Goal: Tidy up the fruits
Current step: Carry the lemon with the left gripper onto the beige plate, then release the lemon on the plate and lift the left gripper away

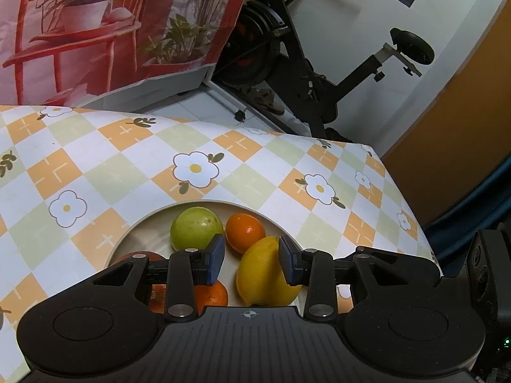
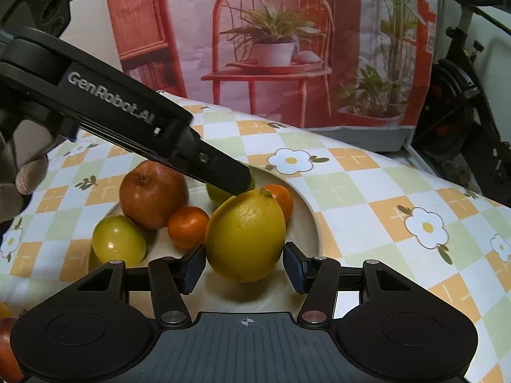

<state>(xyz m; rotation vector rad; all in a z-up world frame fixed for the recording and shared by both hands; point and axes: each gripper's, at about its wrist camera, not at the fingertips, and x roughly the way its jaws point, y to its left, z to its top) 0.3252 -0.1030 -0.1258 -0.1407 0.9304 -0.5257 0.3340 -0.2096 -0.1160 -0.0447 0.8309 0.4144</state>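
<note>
Crowding the near half of the plate (image 2: 314, 223) is most of the fruit, so there is little free room w/in the rim. Bare cloth on the table (image 2: 383, 191) lies open to the right and beyond. The table's far edge drops off in front of a printed backdrop (image 2: 271, 48), w/ an exercise bike (image 1: 319, 63) behind the right corner.

R gripper (image 2: 244, 261) is partly spread, its blue pads sitting against both flanks of the lemon (image 2: 246, 236), gripping it over the plate's near side. L gripper (image 1: 250, 255) reaches in from the opposite side. Its jaws stand narrowly apart w/ nothing pinched btwn them, and its tip sits over the green fruit (image 1: 196, 228) just behind the lemon. A gloved hand (image 2: 28, 175) shows at the L gripper's rear.

Lemon is yellow, dimpled, roughly upright, w/ a small green stem spot at top. Left of it are a yellow-green fruit (image 2: 118, 244), then a small mandarin (image 2: 188, 226) touching a red-brown apple (image 2: 153, 194). A 2nd mandarin (image 2: 282, 198) peeks out behind the lemon, near the far rim.
</note>
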